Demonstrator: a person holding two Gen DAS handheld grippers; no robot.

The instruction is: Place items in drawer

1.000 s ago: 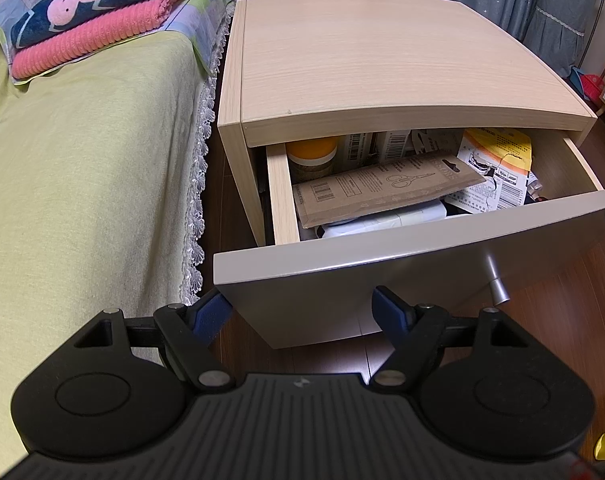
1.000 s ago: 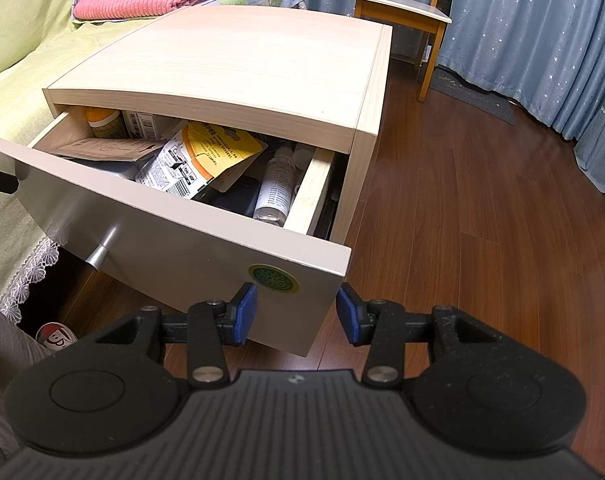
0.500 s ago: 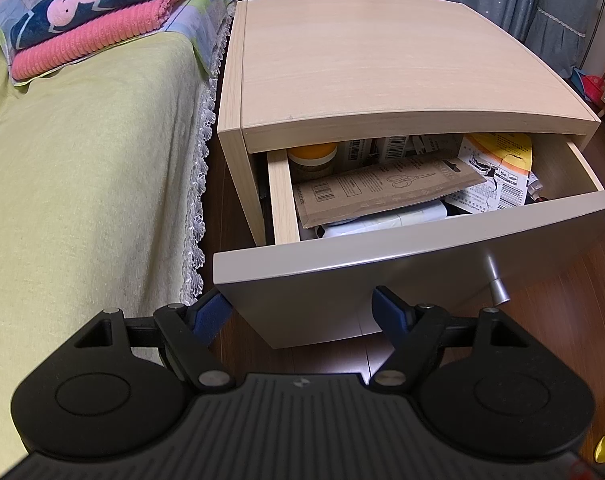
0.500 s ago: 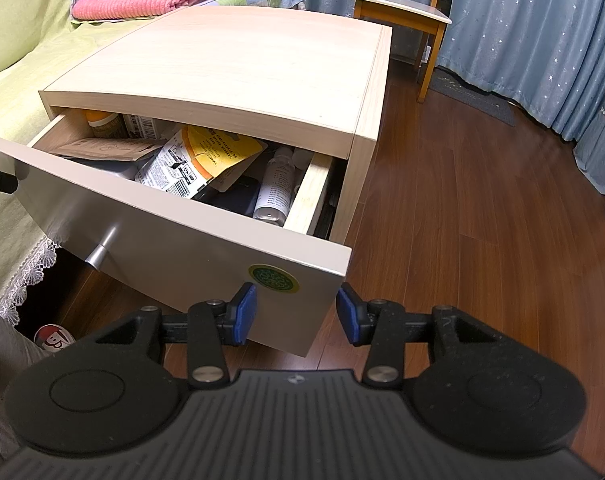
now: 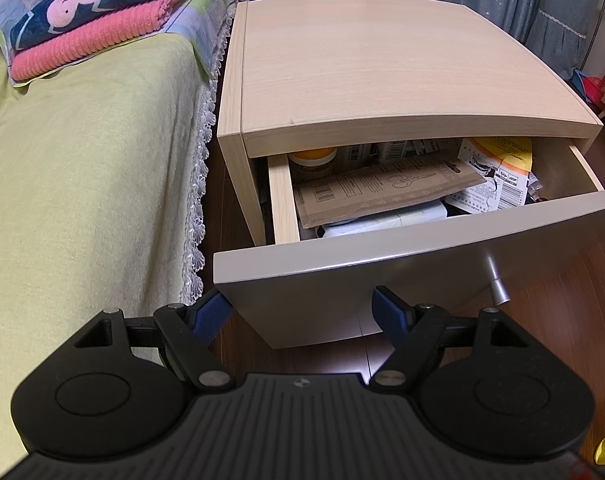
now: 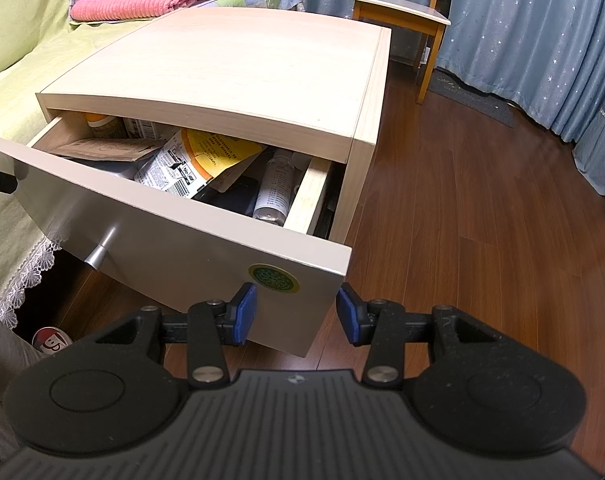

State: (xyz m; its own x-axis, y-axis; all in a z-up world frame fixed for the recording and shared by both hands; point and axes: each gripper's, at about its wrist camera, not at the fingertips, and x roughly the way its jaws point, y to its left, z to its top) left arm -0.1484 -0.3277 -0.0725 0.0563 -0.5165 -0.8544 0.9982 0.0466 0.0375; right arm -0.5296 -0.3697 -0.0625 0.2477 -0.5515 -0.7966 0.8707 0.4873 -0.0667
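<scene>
Room: bedroom with dark wood floor (image 6: 482, 208), blue starred curtains (image 6: 542, 40) and a wooden chair (image 6: 402, 12) at the back.

Left wrist view
Bed: green cover (image 5: 82, 184) with a lace edge, just beside the nightstand (image 5: 374, 68); folded pink and navy blankets (image 5: 98, 20) lie on a pillow at the far end.
Nightstand top: pale wood, bare.
Drawer: drawer (image 5: 382, 280) pulled partly out, grey front facing the camera, metal knob (image 5: 496, 284) sticking out of the front.
Contents: brown cardboard sleeve (image 5: 382, 192) with a scissors drawing lies on top toward the left; orange-lidded jar (image 5: 312, 160) in the back left corner; orange-and-white printed packet (image 5: 498, 172) to the right; white wrapped item under the sleeve.
Left gripper: left gripper (image 5: 302, 312) hangs low before the drawer front's left corner, blue pads spread wide, nothing between them.

Right wrist view
Drawer: same drawer seen from its right end; round green sticker (image 6: 274, 278) on the front near the right corner.
Contents: printed packet (image 6: 198, 160) in the middle, white bottle (image 6: 276, 190) lying along the right wall, a dark flat object between them; what it is I cannot tell.
Right gripper: right gripper (image 6: 296, 312) sits just before the front's right corner, pads parted and empty, the corner edge showing between them.
Under bed edge: a red-and-white shoe (image 6: 50, 340) on the floor.
</scene>
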